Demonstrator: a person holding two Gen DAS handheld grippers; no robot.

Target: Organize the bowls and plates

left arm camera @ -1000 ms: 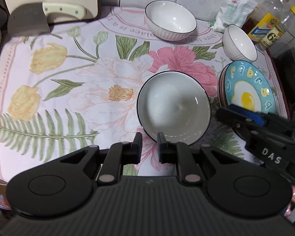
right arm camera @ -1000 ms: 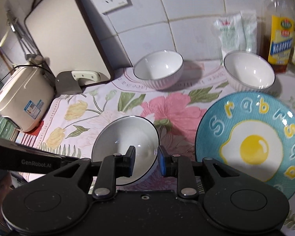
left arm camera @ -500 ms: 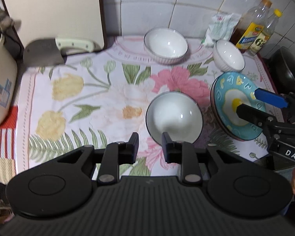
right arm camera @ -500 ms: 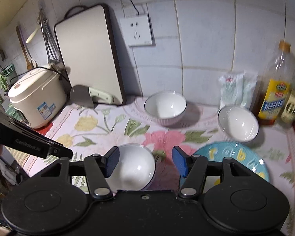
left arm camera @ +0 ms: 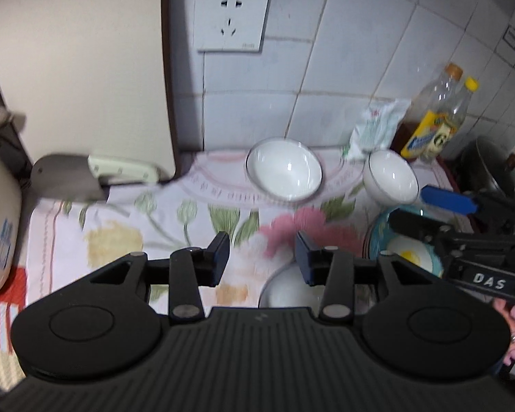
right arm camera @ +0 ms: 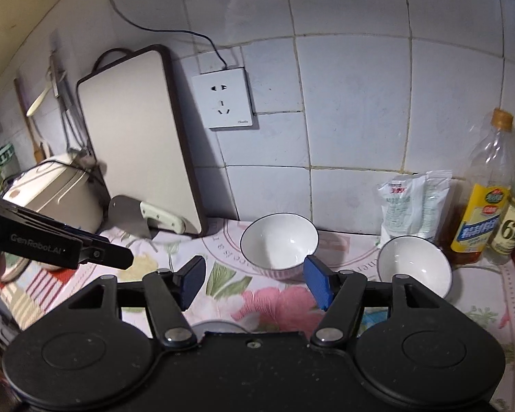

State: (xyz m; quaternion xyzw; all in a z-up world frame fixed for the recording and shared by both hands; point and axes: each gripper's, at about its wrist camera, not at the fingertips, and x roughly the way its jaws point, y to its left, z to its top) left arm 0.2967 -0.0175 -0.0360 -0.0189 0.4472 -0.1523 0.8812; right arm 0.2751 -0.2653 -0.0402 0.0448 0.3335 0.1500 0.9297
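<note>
Three white bowls with dark rims sit on a floral cloth [left arm camera: 161,226]. One bowl [left arm camera: 284,169] [right arm camera: 278,241] stands at the back middle, a second [left arm camera: 391,177] [right arm camera: 416,265] at the back right. The third [left arm camera: 285,290] lies near, half hidden behind my left gripper [left arm camera: 262,254], which is open and empty above the cloth. A blue plate with a fried-egg picture [left arm camera: 408,250] lies at the right under my right gripper [left arm camera: 429,209]. My right gripper [right arm camera: 254,279] is open and empty, raised above the cloth.
A cutting board [right arm camera: 137,137] leans on the tiled wall with a cleaver [right arm camera: 144,218] at its foot. A rice cooker [right arm camera: 51,189] stands at the left. Oil bottles [right arm camera: 480,206] and a white packet [right arm camera: 412,206] stand at the back right. A dark pot [left arm camera: 491,168] is far right.
Both grippers have lifted and tilted up toward the wall, and both have opened wider. The bowls and the plate have not moved.
</note>
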